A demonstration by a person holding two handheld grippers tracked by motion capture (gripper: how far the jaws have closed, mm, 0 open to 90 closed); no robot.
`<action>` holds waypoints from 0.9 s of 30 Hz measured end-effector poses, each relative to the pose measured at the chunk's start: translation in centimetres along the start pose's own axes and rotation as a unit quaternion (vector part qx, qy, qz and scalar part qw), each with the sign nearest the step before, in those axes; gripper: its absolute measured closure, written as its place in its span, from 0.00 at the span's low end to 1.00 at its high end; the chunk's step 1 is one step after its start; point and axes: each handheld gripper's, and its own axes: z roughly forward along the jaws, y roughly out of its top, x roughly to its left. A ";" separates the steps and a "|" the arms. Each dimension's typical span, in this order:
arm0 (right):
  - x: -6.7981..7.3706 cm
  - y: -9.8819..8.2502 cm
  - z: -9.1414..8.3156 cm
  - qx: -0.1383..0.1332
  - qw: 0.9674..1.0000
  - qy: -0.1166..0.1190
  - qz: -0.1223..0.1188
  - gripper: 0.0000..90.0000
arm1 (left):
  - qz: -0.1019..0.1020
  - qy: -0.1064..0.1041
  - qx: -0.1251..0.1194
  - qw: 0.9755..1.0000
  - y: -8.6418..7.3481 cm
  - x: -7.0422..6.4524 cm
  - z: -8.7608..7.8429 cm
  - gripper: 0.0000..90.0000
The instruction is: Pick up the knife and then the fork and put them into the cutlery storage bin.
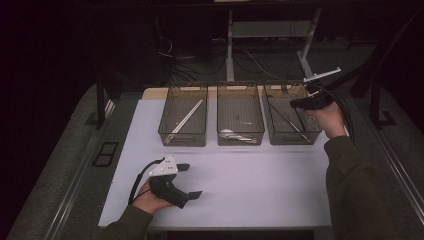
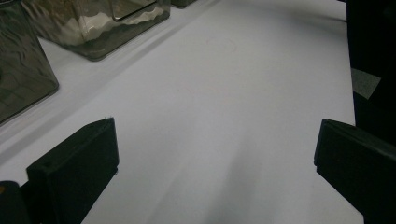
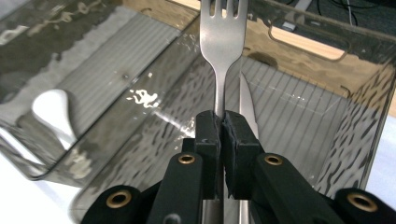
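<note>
Fork (image 3: 223, 46) pinched between right gripper (image 3: 222, 128) pads

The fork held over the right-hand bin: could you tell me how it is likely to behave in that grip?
The fork looks like polished metal, so probably stiff and rather slippery. The right hand-held gripper pinches only its narrow handle, so it may pivot or slide. Dropped into the bin beside the knife, it would likely clatter, not break.

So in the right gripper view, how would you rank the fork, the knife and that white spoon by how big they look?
1. fork, largest, though it is nearest the camera.
2. white spoon and knife: too close to rank; the gripper partly hides the knife.
</note>
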 end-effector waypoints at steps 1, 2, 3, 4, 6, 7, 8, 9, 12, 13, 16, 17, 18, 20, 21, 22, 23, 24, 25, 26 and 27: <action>-0.1 -0.2 0.2 0.003 1.000 0.003 0.004 0.94 | 0.001 0.000 0.001 1.000 0.0 0.0 0.0 0.00; -0.2 -0.4 0.5 0.008 1.000 0.005 0.004 0.94 | 0.002 0.000 0.001 1.000 0.0 0.0 0.0 0.00; -0.2 -0.7 0.7 0.010 1.000 0.001 0.002 0.94 | 0.002 -0.001 0.001 1.000 0.0 0.0 0.0 0.00; -0.3 -0.8 0.9 0.014 1.000 0.001 0.004 0.94 | 0.003 0.000 0.000 1.000 0.0 0.0 0.0 0.00; -0.4 -1.2 1.3 0.019 1.000 0.000 0.004 0.94 | 0.002 -0.001 0.001 1.000 0.0 0.0 0.0 0.00; -0.5 -1.3 1.4 0.021 1.000 0.000 0.004 0.94 | 0.001 -0.001 0.001 1.000 0.0 0.0 0.0 0.00; -0.5 -1.5 1.5 0.023 1.000 0.001 0.006 0.94 | 0.001 -0.001 0.001 1.000 0.0 0.0 0.0 0.00; -0.6 -1.6 1.6 0.025 1.000 0.001 0.005 0.94 | 0.001 -0.001 0.001 1.000 0.0 0.0 0.0 0.00; -0.7 -2.0 1.9 0.036 0.999 0.000 0.010 0.94 | 0.002 -0.001 0.001 1.000 0.0 0.0 0.1 0.00; -0.8 -2.1 1.9 0.037 0.999 -0.001 0.010 0.94 | 0.001 -0.001 0.001 1.000 0.0 0.0 0.1 0.00; -0.7 -2.3 2.2 0.044 0.999 0.002 0.008 0.94 | 0.002 -0.001 0.001 1.000 0.0 0.0 0.0 0.00; -0.7 -2.4 2.3 0.046 0.999 0.003 0.009 0.94 | 0.002 -0.001 0.002 1.000 0.0 0.0 0.0 0.00; -0.7 -2.4 2.5 0.050 0.999 0.005 0.007 0.94 | 0.002 -0.001 0.002 1.000 0.0 0.0 0.1 0.00; -0.7 -2.5 2.8 0.058 0.998 0.006 0.003 0.94 | 0.001 -0.001 0.002 1.000 0.0 0.0 0.1 0.00; -0.7 -2.5 3.0 0.065 0.998 0.004 0.005 0.94 | 0.001 -0.001 0.001 1.000 0.0 0.0 0.1 0.00; -0.6 -2.6 3.2 0.072 0.997 0.002 0.005 0.94 | 0.001 -0.001 0.001 1.000 0.0 0.0 0.1 0.00; -0.6 -2.6 3.4 0.076 0.997 -0.001 0.003 0.94 | 0.001 -0.001 0.001 1.000 0.0 0.0 0.0 0.00; -0.6 -2.6 3.5 0.079 0.997 0.001 0.003 0.94 | 0.001 -0.001 0.001 1.000 0.0 0.0 0.0 0.00; -0.5 -2.6 3.5 0.080 0.997 0.000 0.002 0.94 | 0.001 -0.001 0.001 1.000 0.0 0.0 0.0 0.00; -0.5 -2.5 3.6 0.081 0.997 0.000 0.001 0.94 | 0.001 -0.001 0.001 1.000 0.0 0.0 0.0 0.00; -0.4 -2.5 3.6 0.082 0.997 0.001 0.003 0.94 | 0.001 -0.001 0.001 1.000 0.0 0.0 0.0 0.00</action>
